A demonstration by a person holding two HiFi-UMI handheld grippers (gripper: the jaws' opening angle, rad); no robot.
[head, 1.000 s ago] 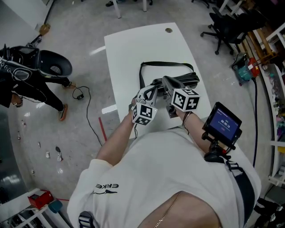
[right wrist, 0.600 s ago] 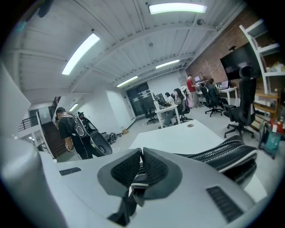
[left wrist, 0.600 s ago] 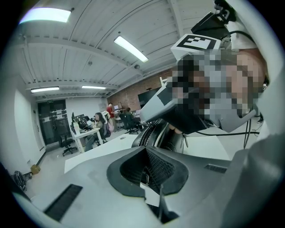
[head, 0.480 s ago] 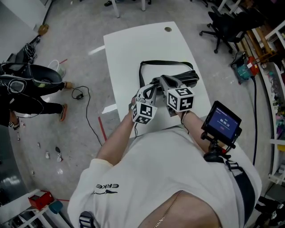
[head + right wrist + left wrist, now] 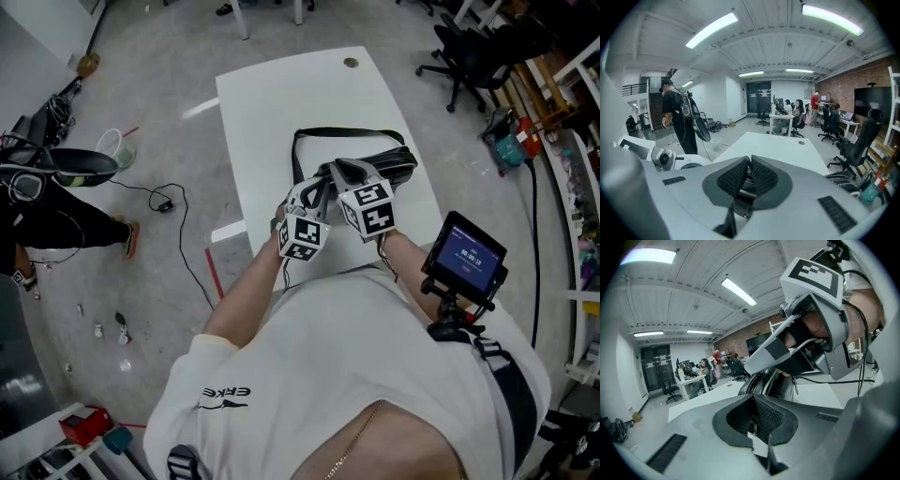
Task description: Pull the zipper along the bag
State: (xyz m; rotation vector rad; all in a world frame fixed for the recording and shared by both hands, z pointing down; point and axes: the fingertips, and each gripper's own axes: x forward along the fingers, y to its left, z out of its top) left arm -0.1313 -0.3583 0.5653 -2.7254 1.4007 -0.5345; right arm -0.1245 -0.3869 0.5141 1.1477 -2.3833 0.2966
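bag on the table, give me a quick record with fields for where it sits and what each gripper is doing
surface: white table
bag: black bag, lying on the table, strap looped toward the far side
left gripper: jaws together on the bag's near end
right gripper: jaws together on a small dark piece, likely the zipper pull
spacing: grippers side by side, close together
zipper state: cannot tell

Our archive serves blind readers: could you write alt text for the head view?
Seen from above, a person holds the left gripper and right gripper close together over a black bag on a white table, the bag's strap looped beside it. A small screen sits by the person's right arm.
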